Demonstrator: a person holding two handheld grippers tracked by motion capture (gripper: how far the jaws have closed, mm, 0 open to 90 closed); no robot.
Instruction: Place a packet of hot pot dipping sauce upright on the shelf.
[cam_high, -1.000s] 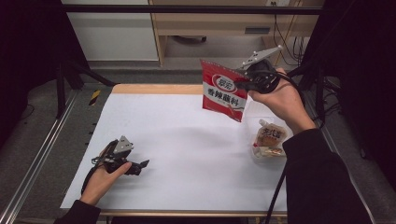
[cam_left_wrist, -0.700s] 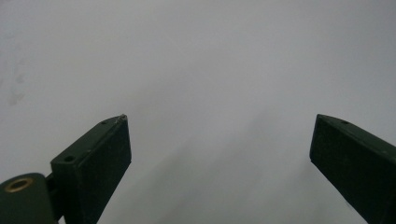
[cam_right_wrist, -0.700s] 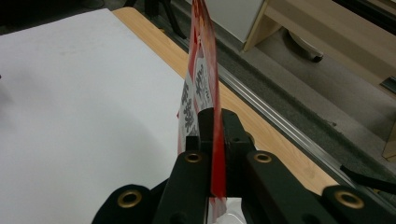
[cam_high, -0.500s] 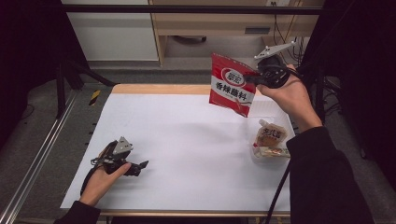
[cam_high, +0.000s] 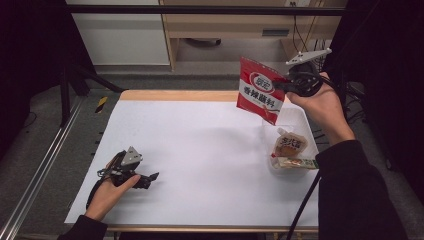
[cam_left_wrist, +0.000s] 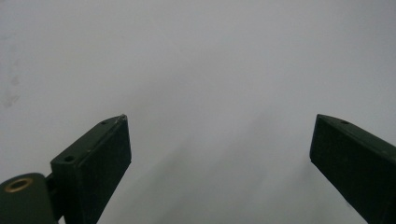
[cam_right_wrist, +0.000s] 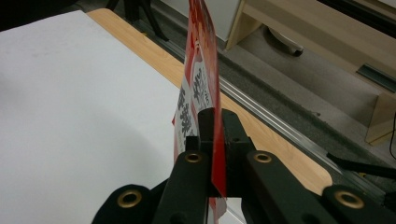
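Observation:
A red seasoning packet (cam_high: 260, 90) with white labels hangs in the air over the table's far right edge, above a clear plastic tray (cam_high: 300, 116). My right gripper (cam_high: 280, 85) is shut on the packet's right edge. In the right gripper view the red packet (cam_right_wrist: 205, 70) stands edge-on, pinched between the two black jaws. My left gripper (cam_high: 150, 177) rests low on the white table (cam_high: 200, 150) at the near left, held in a hand. Its jaws stand wide apart in the left gripper view with bare white tabletop between the fingers (cam_left_wrist: 93, 158).
The clear tray holds a tan sauce pouch (cam_high: 289, 145) and a flat green-and-white packet (cam_high: 295, 163). A wooden strip (cam_high: 175, 95) borders the table's far edge, with a metal rail and floor beyond. A black cable (cam_high: 305, 200) trails from the right arm over the near right corner.
My right gripper has carried the red packet to the right and farther back, from over the table to above the clear tray. The left gripper has stayed in place.

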